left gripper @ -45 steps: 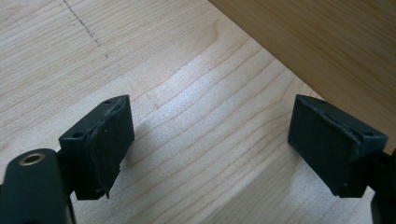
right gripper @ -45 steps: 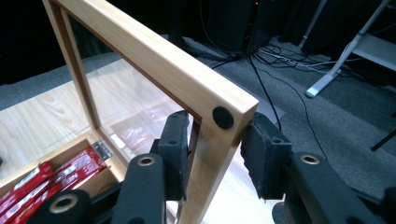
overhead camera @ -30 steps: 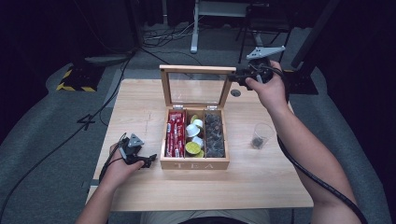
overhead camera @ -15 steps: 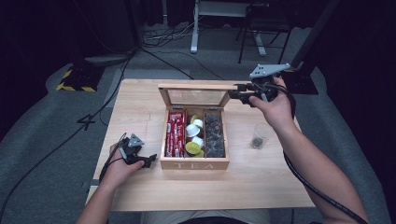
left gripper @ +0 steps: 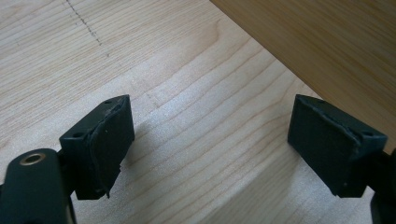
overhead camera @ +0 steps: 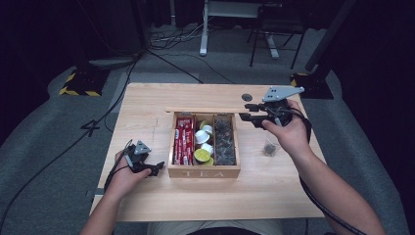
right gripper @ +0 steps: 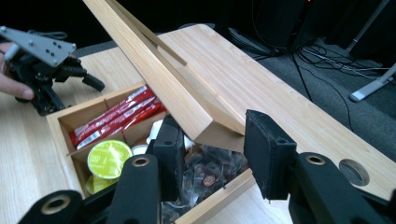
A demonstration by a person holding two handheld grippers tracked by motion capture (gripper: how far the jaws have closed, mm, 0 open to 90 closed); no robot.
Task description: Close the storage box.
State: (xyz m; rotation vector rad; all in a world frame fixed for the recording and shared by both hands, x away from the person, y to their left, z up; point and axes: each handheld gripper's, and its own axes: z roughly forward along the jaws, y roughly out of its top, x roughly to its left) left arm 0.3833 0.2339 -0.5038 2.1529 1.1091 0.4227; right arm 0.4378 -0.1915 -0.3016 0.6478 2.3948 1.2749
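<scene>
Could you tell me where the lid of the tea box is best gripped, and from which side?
Grip the lid at its free front corner, coming from the box's right side, where the right gripper already straddles it. The edge there is a thin, straight wooden bar standing clear above the tea box, so the fingers can probably close across its thickness.

A lab: dark drapes, floor cables (overhead camera: 161,44), stands.

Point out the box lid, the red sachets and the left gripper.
box lid (right gripper: 187,105), right gripper view, its wooden frame edge.
red sachets (overhead camera: 184,139), high view, middle of the stack.
left gripper (overhead camera: 157,168), high view, between its fingertips.
</scene>
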